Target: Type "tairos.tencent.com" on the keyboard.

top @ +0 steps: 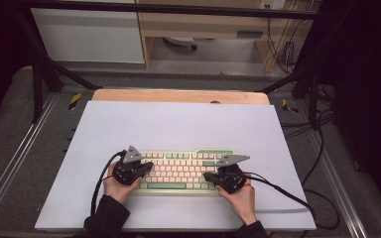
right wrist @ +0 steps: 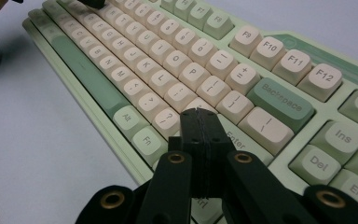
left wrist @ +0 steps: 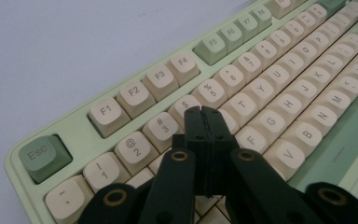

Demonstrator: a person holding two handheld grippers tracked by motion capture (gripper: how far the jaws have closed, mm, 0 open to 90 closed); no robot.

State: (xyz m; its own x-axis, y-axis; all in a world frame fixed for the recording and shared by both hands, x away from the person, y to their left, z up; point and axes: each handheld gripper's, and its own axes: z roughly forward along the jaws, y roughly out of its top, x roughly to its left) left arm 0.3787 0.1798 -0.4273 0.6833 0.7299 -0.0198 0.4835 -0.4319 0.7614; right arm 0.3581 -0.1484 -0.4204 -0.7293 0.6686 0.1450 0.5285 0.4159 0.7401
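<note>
A pale green keyboard (top: pixel 183 171) with cream keys lies in the lower middle of the high view, on a white sheet (top: pixel 178 124) that covers most of the table (top: pixel 178 95). The left gripper (top: pixel 146 166) sits over the keyboard's left end in that view, held by the left hand (top: pixel 116 184) at lower left, and the right gripper (top: pixel 209 176) sits over its right end, held by the right hand (top: pixel 239 196) at lower right. Both point inward along the key rows. In the left gripper view the keyboard (left wrist: pixel 242 88) runs from lower left to upper right; the left gripper (left wrist: pixel 201 112), its jaws pressed flat together with nothing between them, has its tip in the centre of the frame over the keys just right of the 3 key (left wrist: pixel 162 131), with the green Esc key (left wrist: pixel 42 156) at lower left. Whether the tip touches a key I cannot tell. In the right gripper view the keyboard (right wrist: pixel 177 60) runs from upper left to lower right; the right gripper (right wrist: pixel 200 114), also closed on nothing, has its tip at centre frame over the keys just left of the Enter key (right wrist: pixel 242 140), below the green Backspace key (right wrist: pixel 279 102). Contact there is also unclear.
</note>
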